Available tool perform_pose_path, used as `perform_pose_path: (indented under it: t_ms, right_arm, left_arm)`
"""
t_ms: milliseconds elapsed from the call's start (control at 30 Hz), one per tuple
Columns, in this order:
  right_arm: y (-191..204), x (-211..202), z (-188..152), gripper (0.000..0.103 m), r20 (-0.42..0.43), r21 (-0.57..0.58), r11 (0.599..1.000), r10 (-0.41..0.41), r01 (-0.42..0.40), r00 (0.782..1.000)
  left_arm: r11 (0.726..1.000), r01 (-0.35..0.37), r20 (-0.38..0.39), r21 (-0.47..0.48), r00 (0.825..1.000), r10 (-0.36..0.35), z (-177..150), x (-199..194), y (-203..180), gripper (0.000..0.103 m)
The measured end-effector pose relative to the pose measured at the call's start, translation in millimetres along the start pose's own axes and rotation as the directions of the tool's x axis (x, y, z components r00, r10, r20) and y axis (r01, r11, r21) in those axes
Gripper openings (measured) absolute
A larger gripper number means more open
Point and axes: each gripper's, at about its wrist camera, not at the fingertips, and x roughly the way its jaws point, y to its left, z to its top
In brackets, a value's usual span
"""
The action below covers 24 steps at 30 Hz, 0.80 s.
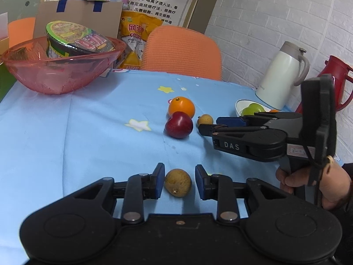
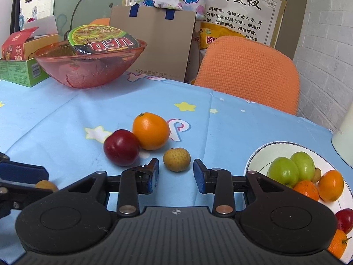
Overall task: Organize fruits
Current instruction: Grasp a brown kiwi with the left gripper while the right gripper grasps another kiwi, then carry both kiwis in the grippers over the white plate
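My left gripper (image 1: 179, 181) is open around a small brownish-yellow fruit (image 1: 178, 182) that lies on the blue tablecloth; its left pad is at the fruit's skin and the right pad stands clear. My right gripper (image 2: 176, 174) is open, and a second small yellow fruit (image 2: 176, 159) lies between its fingertips, touching neither pad. Just beyond that fruit, a red plum (image 2: 121, 147) leans against an orange (image 2: 151, 131). At the right, a white plate (image 2: 253, 161) holds green apples (image 2: 291, 171), oranges and a red plum.
A pink glass bowl (image 1: 55, 66) with an instant-noodle cup in it stands at the back left. An orange chair (image 1: 181, 50) is behind the table. A white jug (image 1: 282, 75) and a red jug (image 1: 337, 77) stand near the plate, and a green box (image 2: 19, 70) sits far left.
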Motion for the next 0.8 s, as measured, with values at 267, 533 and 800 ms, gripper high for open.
perform_pose_path:
  t_ms: [267, 533, 800]
  right_arm:
    - [-2, 16, 9, 0.06, -0.007, 0.002, 1.0, 0.002, -0.002, 1.0]
    - [-9, 29, 15, 0.051, -0.021, 0.04, 0.999, 0.037, -0.037, 0.999]
    - [-8, -5, 3, 0.051, 0.018, 0.064, 0.998, 0.023, -0.024, 1.0]
  left_arm:
    - [1.0, 0.012, 0.008, 0.009, 1.0, -0.012, -5, -10, -3, 0.103]
    - [1.0, 0.005, 0.013, 0.014, 1.0, -0.005, -8, -14, -4, 0.103]
    - [1.0, -0.006, 0.002, 0.014, 1.0, 0.006, -9, -9, -5, 0.103]
